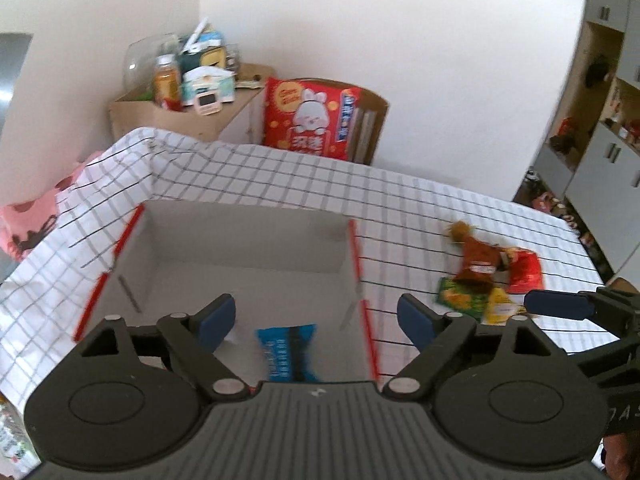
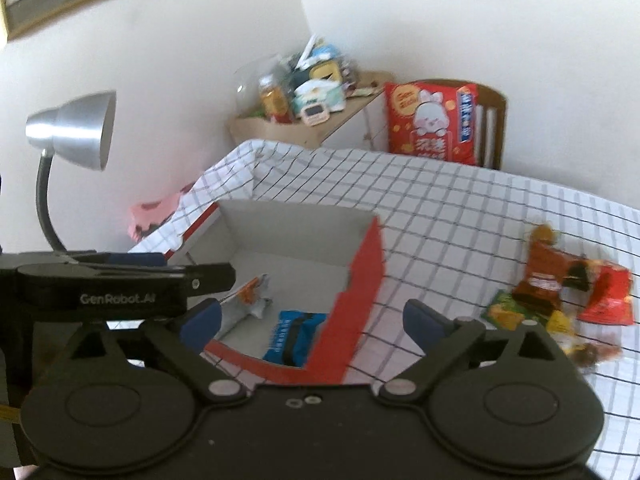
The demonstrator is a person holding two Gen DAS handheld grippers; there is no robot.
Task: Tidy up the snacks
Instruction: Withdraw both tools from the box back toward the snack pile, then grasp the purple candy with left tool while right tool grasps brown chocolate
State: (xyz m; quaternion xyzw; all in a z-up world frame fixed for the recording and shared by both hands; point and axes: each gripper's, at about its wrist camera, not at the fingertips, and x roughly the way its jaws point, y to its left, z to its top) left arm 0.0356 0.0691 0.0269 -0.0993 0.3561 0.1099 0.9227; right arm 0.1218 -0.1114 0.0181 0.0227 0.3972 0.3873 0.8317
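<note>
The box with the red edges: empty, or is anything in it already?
Not empty. The open-topped box holds a blue packet and a silvery wrapper on its floor; most snacks lie outside.

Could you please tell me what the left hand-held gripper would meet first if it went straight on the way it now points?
Probably the blue packet on the floor of the open box. The left hand-held gripper is open and empty above it, though depth is unclear in this fisheye view.

Blue snack packet [image 1: 289, 354] lies inside red-edged box [image 1: 256, 240].
</note>
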